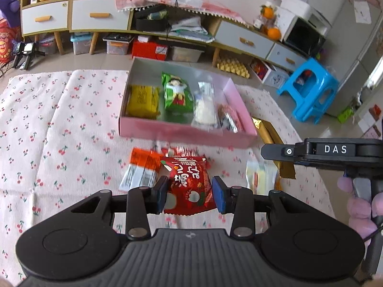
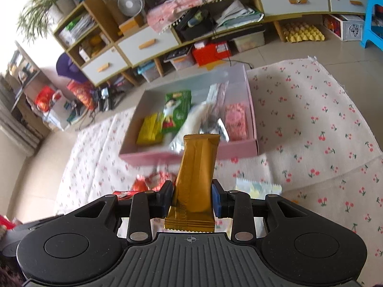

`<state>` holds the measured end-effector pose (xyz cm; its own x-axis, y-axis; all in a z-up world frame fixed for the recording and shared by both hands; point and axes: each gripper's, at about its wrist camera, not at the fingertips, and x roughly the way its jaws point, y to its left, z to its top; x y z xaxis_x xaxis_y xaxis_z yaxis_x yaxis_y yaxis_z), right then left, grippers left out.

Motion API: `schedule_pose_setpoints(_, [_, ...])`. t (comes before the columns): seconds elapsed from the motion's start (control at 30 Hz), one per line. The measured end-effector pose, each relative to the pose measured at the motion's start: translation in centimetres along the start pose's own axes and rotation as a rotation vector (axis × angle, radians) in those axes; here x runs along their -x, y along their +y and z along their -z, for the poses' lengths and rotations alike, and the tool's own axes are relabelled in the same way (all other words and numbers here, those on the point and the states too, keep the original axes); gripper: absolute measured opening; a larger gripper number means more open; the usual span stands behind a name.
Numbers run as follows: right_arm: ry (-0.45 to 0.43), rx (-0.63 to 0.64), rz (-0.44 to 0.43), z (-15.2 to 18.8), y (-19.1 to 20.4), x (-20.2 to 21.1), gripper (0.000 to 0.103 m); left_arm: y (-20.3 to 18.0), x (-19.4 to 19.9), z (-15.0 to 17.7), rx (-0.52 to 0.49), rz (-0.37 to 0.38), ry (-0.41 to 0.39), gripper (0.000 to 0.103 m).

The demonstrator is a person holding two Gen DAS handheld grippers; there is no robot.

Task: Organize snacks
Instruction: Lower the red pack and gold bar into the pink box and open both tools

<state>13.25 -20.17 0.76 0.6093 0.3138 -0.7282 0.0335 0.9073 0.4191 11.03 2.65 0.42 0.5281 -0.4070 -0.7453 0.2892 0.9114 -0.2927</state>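
The gold snack bar (image 2: 196, 179) is pinched upright in the right hand-held gripper (image 2: 192, 197), in front of the pink box (image 2: 239, 149). The left hand-held gripper (image 1: 189, 195) pinches a red snack packet (image 1: 189, 186) above the cherry-print cloth (image 1: 59, 131).

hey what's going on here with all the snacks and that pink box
A person with a handheld claw in each hand is sorting snacks into the pink box on a cherry-print cloth. The right claw grips a gold bar wrapper. The left claw holds a red snack packet. The box already holds a yellow packet, a green packet and some others. An orange-and-white packet lies outside it.
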Motion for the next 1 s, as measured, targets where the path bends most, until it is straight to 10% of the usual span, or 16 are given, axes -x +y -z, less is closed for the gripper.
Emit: schedule_pose_setpoints(1.0, [-0.120, -0.178, -0.003, -5.1, -3.0, -6.9, 0.033, 1.2, -6.7, -4.3, 0.022, -0.087, -0.160, 0.036])
